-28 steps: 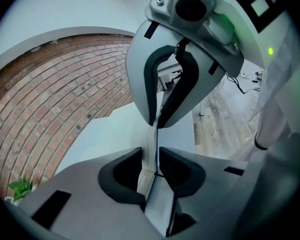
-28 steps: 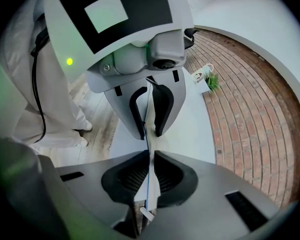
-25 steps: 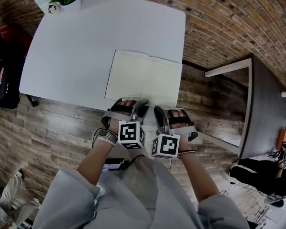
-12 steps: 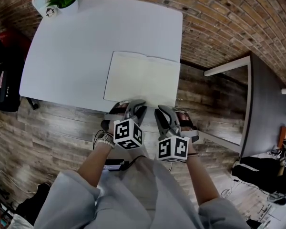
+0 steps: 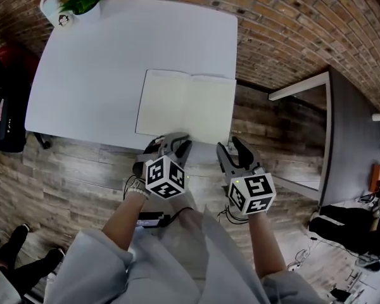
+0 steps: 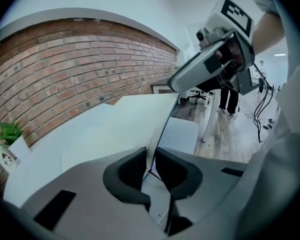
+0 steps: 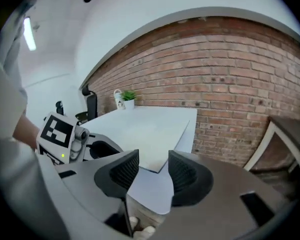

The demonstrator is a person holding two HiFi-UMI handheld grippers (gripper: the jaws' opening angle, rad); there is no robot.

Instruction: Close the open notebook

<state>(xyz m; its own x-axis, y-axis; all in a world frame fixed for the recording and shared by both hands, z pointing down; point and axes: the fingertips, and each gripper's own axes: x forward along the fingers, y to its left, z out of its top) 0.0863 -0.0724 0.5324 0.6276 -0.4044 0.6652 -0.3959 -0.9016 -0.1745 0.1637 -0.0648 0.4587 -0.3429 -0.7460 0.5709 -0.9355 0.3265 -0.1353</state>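
Notebook lies open and flat at the near right corner of one white table, over a wood floor beside a brick wall. Its spread runs left to right, spine pointing away. Two grippers: the left gripper has been closing round the near edge, a slit still showing; the right gripper has just spread wide, empty.

Left tongs have just narrowed, right tongs spread.
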